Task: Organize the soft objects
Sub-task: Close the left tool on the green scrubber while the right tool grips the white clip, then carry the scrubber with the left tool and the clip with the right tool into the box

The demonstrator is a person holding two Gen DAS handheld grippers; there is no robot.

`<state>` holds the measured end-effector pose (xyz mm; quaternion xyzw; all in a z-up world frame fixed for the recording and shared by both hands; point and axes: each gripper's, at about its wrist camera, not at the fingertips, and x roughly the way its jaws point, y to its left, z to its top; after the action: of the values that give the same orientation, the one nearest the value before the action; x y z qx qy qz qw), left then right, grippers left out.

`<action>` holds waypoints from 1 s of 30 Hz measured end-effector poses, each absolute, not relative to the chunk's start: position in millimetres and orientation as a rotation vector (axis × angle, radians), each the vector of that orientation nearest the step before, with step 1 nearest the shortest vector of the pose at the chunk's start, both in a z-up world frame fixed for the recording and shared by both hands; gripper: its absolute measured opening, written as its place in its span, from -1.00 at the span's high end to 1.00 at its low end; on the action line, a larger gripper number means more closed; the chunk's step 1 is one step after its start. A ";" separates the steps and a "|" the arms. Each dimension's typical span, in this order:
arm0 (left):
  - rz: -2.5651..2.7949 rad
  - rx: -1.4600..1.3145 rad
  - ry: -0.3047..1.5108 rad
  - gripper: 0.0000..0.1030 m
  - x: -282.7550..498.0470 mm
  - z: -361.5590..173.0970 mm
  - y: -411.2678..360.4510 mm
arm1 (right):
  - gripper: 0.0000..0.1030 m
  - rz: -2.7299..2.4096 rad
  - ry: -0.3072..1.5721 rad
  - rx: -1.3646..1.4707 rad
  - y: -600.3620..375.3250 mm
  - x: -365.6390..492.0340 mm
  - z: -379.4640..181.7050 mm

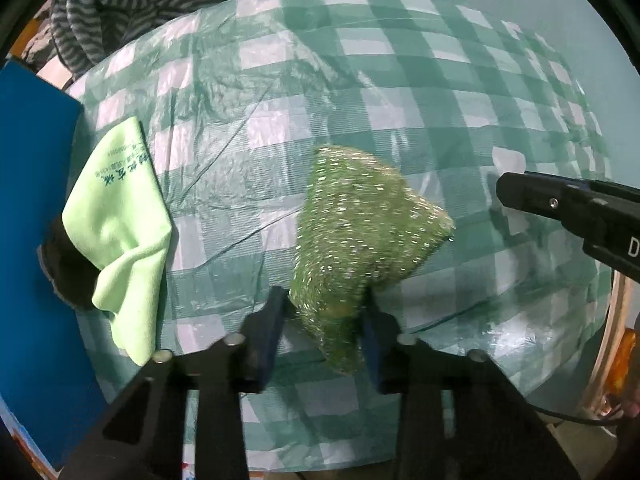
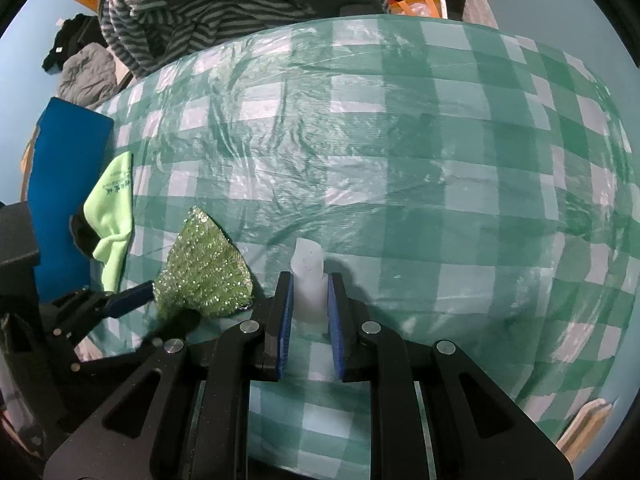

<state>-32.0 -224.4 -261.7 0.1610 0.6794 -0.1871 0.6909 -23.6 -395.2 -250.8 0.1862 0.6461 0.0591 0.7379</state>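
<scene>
A sparkly green scouring cloth (image 1: 360,220) lies crumpled on the green checked table cover (image 1: 280,120), and my left gripper (image 1: 324,320) is shut on its near corner. From the right wrist view the same cloth (image 2: 204,268) sits left of centre, with the left gripper (image 2: 150,300) pinching its edge. My right gripper (image 2: 310,292) is shut on a small white translucent soft piece (image 2: 307,264) that sticks up between its blue pads. The right gripper (image 1: 504,192) also enters the left wrist view from the right. A light green microfibre cloth (image 1: 120,216) lies at the table's left edge.
A blue flat box (image 1: 32,200) borders the table on the left, with a dark item (image 1: 68,268) under the light green cloth. A striped grey garment (image 2: 200,12) is piled behind the table. The checked cover (image 2: 440,160) stretches wide to the right.
</scene>
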 end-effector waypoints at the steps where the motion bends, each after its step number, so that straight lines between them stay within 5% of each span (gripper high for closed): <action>1: -0.422 0.363 1.521 0.47 -31.9 -261.6 -224.5 | 0.70 0.130 1.415 0.411 -396.7 -25.2 -249.8; 30: -0.453 0.288 1.313 0.52 -53.4 -146.0 -191.1 | 0.70 0.191 1.286 0.288 -368.7 -37.0 -160.2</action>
<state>-53.4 -191.1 -146.0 0.1322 0.6029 -0.2079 0.7588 -37.0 -368.7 -160.2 0.1334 0.5964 0.0887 0.7865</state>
